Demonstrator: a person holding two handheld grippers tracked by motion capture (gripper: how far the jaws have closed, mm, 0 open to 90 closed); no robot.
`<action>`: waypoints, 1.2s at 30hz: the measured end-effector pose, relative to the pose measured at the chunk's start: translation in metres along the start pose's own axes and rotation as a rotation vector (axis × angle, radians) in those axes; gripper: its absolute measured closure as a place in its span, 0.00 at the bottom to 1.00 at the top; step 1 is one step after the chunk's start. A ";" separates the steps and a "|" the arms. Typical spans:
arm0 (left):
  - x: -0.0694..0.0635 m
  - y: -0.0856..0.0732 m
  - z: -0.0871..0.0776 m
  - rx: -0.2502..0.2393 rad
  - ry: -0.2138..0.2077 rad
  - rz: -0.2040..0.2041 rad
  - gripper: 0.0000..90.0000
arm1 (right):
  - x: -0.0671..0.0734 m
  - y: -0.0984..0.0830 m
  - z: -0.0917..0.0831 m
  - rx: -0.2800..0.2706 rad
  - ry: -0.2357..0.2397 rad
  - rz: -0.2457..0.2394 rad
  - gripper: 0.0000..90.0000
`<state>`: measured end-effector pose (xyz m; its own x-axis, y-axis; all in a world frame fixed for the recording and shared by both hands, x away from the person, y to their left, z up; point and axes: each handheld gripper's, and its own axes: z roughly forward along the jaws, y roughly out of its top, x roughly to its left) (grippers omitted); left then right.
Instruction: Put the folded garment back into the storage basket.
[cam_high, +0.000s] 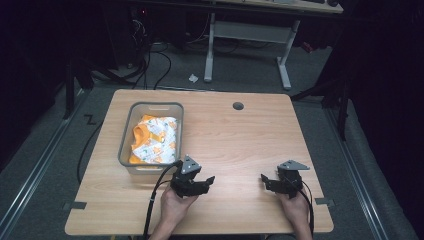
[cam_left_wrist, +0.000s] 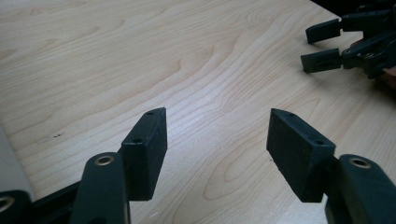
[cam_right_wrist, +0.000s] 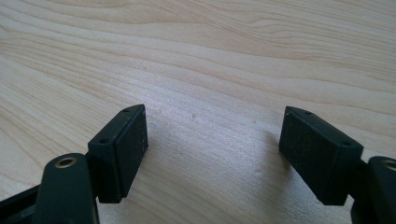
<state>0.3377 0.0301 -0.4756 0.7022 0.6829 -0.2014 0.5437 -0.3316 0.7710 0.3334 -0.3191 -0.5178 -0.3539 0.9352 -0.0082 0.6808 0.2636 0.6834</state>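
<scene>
Left tool (cam_left_wrist: 217, 135), right tool (cam_right_wrist: 212, 140): black, agape, empty over pale wooden table (cam_high: 240, 135). Approach orange-white cloth (cam_high: 154, 140) in grey plastic bin (cam_high: 126, 141) from above.

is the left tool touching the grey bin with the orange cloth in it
Cannot tell. In the high view the left tool overlaps the bin's near edge, with no gap or contact plainly seen.
</scene>
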 end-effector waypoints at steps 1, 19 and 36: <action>0.000 -0.001 0.002 0.004 0.000 -0.002 0.43 | 0.000 0.000 0.000 -0.001 0.000 0.000 0.26; 0.001 -0.016 0.023 0.076 0.085 0.038 0.43 | 0.000 0.000 0.000 -0.001 0.000 0.000 0.26; 0.000 -0.034 0.035 0.077 0.160 0.071 0.40 | 0.000 0.000 0.000 -0.001 0.001 0.000 0.26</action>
<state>0.3347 0.0187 -0.5229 0.6612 0.7489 -0.0446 0.5333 -0.4274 0.7300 0.3334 -0.3190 -0.5179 -0.3544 0.9351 -0.0079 0.6801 0.2635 0.6841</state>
